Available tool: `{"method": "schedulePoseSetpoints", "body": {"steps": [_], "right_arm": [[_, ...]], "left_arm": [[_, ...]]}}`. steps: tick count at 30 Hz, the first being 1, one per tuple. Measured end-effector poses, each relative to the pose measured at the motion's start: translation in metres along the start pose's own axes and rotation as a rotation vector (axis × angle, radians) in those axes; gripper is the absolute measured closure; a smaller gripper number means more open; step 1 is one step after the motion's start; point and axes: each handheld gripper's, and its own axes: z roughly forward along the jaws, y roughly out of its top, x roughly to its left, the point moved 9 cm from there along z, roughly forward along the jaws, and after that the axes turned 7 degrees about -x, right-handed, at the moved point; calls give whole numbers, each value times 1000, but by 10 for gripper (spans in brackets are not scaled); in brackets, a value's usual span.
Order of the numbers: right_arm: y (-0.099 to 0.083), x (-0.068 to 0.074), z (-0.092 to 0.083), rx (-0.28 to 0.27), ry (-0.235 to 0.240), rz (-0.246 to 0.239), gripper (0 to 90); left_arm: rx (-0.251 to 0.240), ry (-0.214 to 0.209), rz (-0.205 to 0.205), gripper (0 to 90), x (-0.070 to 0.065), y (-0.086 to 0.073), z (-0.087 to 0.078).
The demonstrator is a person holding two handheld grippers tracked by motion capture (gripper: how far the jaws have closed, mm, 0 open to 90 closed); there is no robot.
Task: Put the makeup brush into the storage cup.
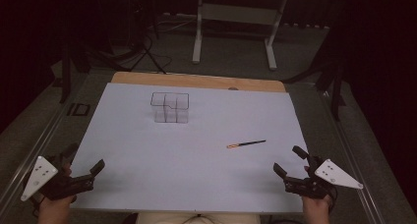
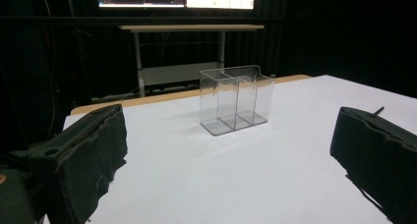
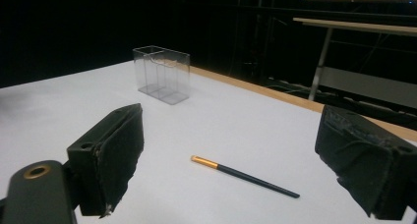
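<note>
2 grippers (image 1: 83, 167) (image 1: 290, 161) wide open, empty | pen (image 1: 246, 144) near R | clear organizer (image 1: 169, 107) far

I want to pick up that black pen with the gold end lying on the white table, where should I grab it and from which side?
Grip the pen at the middle of its thin black shaft, coming down from above with the right gripper, which is nearest and open. It lies flat on the table, so the jaws should probably straddle it crosswise; the gold end looks no wider.

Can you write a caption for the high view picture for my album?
Two open tools wait near a pen and clear box.
</note>
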Motion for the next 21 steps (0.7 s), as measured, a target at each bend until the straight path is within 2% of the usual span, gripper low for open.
{"method": "schedulePoseSetpoints", "body": {"steps": [9, 12, 15, 18, 20, 21], "right_arm": [[1, 5, 0, 21, 17, -12, 112], [3, 5, -1, 13, 17, -7, 113], [6, 6, -1, 23, 11, -24, 113], [9, 6, 1, 49, 21, -6, 121], [11, 7, 3, 62, 53, 28, 127], [11, 7, 4, 68, 54, 27, 127]], "left_arm": [[-3, -1, -2, 15, 1, 1, 0], [-2, -2, -3, 15, 1, 1, 0], [-9, -3, -4, 16, 0, 3, -1], [-11, -4, -3, 15, 0, 3, -1], [-10, -3, -5, 16, 0, 3, -1], [-9, -1, -4, 15, 1, 3, -1]]}}
